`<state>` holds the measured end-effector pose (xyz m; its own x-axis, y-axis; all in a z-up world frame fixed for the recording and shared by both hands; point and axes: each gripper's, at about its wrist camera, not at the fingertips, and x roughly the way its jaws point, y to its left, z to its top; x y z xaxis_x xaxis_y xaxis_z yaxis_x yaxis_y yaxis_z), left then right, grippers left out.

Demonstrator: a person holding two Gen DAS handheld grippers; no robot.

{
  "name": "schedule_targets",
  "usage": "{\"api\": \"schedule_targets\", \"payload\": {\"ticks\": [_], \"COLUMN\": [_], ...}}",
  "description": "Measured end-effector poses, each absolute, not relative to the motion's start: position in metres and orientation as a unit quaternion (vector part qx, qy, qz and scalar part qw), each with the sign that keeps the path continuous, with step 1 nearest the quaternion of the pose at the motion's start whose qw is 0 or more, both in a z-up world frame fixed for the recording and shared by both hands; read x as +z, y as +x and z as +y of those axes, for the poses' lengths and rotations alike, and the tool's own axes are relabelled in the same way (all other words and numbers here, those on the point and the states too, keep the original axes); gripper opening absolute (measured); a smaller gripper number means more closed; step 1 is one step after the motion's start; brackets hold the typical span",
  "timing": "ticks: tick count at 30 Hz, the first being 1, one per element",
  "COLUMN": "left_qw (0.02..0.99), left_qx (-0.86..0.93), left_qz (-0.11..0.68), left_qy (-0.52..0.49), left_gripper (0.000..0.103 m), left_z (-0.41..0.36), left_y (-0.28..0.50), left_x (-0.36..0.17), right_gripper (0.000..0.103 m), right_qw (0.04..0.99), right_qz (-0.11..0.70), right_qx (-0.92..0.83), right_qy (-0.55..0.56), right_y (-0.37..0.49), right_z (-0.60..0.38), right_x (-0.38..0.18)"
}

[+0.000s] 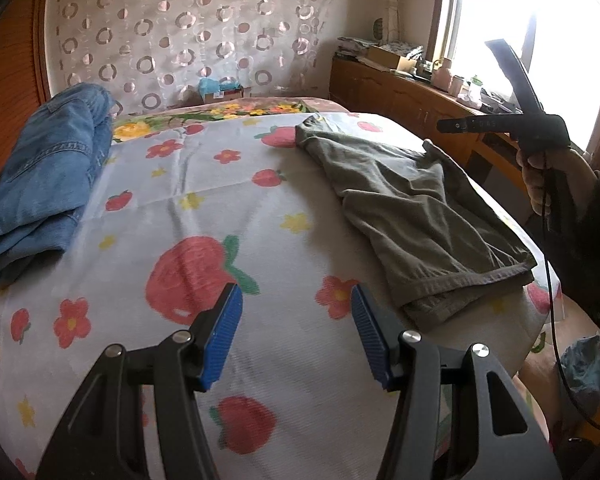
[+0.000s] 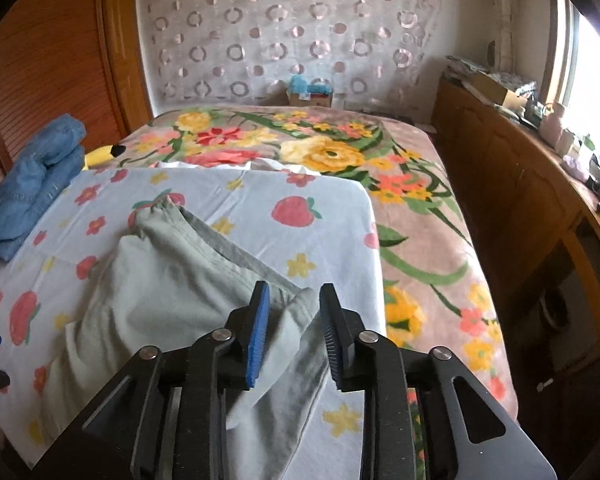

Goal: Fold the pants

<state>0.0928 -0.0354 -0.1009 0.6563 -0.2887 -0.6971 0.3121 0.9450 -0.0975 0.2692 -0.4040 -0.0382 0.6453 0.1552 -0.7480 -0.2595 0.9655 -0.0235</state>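
Pants (image 2: 172, 280) run lower left to upper centre under my right gripper (image 2: 294, 336), jaws apart over fabric; left gripper (image 1: 296, 336) apart, empty, farther.

No writing could be read anywhere; faint marks on the other claw's black handle (image 1: 480, 124), up and right of the left claw (image 1: 296, 336), stayed too blurred.

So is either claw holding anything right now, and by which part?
Nothing is gripped. The left claw is open over the sheet. The right claw is open, with a fold of the green pants loose between its pads.
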Motion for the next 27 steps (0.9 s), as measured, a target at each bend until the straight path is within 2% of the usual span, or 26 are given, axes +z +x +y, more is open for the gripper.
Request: {"api": "schedule_targets", "payload": {"ticks": [3,11,13,15,23,25,26,27], "left_qw": [0.909,0.907,0.907,0.906,0.906,0.905,0.905,0.905], "left_qx": [-0.169,-0.171,-0.171,-0.171,-0.172,-0.173,-0.173,-0.174], "left_qz": [0.382,0.385,0.385,0.386,0.387,0.387,0.387,0.387], "left_qy": [0.019,0.022,0.022,0.022,0.023,0.024,0.024,0.025], "left_gripper": [0.056,0.056,0.056,0.056,0.056,0.056,0.056,0.056], "left_z": [-0.041,-0.044,-0.044,-0.044,-0.047,-0.047,-0.047,-0.048], "left_y": [0.093,0.093,0.092,0.093,0.092,0.091,0.091,0.09], "left_x": [-0.102,-0.104,-0.105,-0.105,-0.108,-0.108,-0.108,-0.108], "right_gripper": [0.032,0.031,0.01,0.001,0.001,0.009,0.022,0.028], "right_qw": [0.897,0.88,0.878,0.882,0.889,0.892,0.894,0.896], "right_qz": [0.42,0.456,0.459,0.452,0.449,0.446,0.441,0.438], "right_qx": [0.125,0.11,0.118,0.114,0.059,0.05,0.05,0.056], "right_qy": [-0.065,-0.071,-0.064,-0.066,-0.064,-0.059,-0.057,-0.053], "right_y": [0.271,0.278,0.279,0.279,0.28,0.277,0.274,0.27], "right_z": [-0.4,-0.401,-0.403,-0.406,-0.422,-0.424,-0.425,-0.426], "right_x": [-0.047,-0.073,-0.076,-0.074,-0.072,-0.068,-0.065,-0.062]}}
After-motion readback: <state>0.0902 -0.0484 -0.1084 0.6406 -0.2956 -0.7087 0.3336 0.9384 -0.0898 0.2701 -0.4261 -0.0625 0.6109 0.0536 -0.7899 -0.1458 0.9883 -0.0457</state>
